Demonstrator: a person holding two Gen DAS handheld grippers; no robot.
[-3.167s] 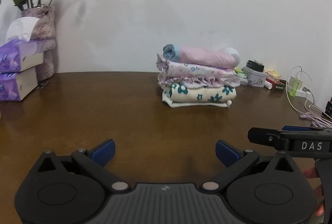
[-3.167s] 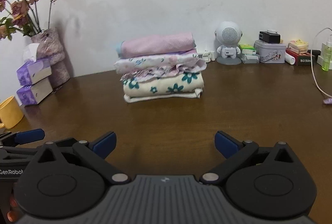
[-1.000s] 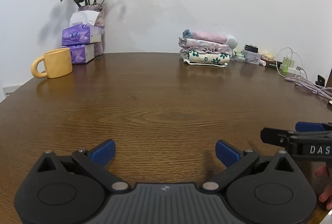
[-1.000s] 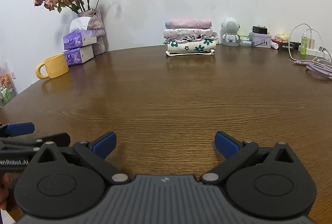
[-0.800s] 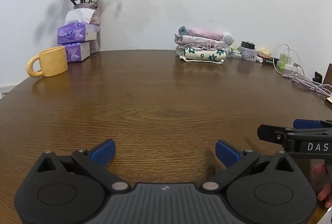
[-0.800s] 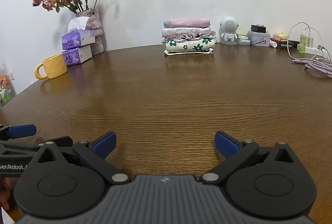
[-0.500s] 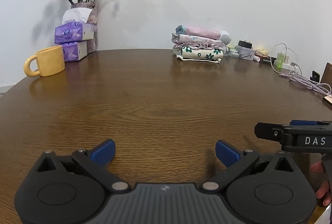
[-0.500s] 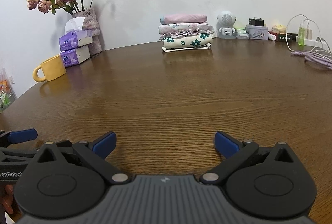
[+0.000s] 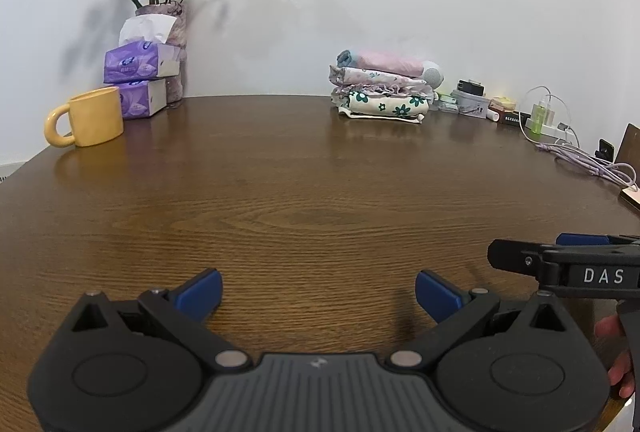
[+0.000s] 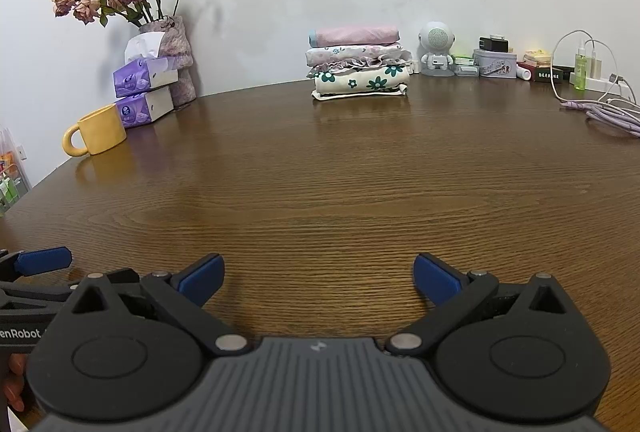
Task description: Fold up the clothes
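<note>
A stack of folded clothes rests at the far side of the brown wooden table, against the wall: a pink piece on top, a floral frilled one under it, a cream one with green flowers at the bottom. My left gripper is open over the near table edge, nothing between its blue pads. My right gripper is open too and empty. Each gripper shows at the side of the other's view, far from the stack.
A yellow mug, two purple tissue boxes and a vase of dried roses stand at the back left. A small white robot figure, tins, bottles and purple cables line the back right.
Both grippers have pulled back from the stack to the near side of the table, staying open. The stack now looks small and far. In the last half second little has shifted.
</note>
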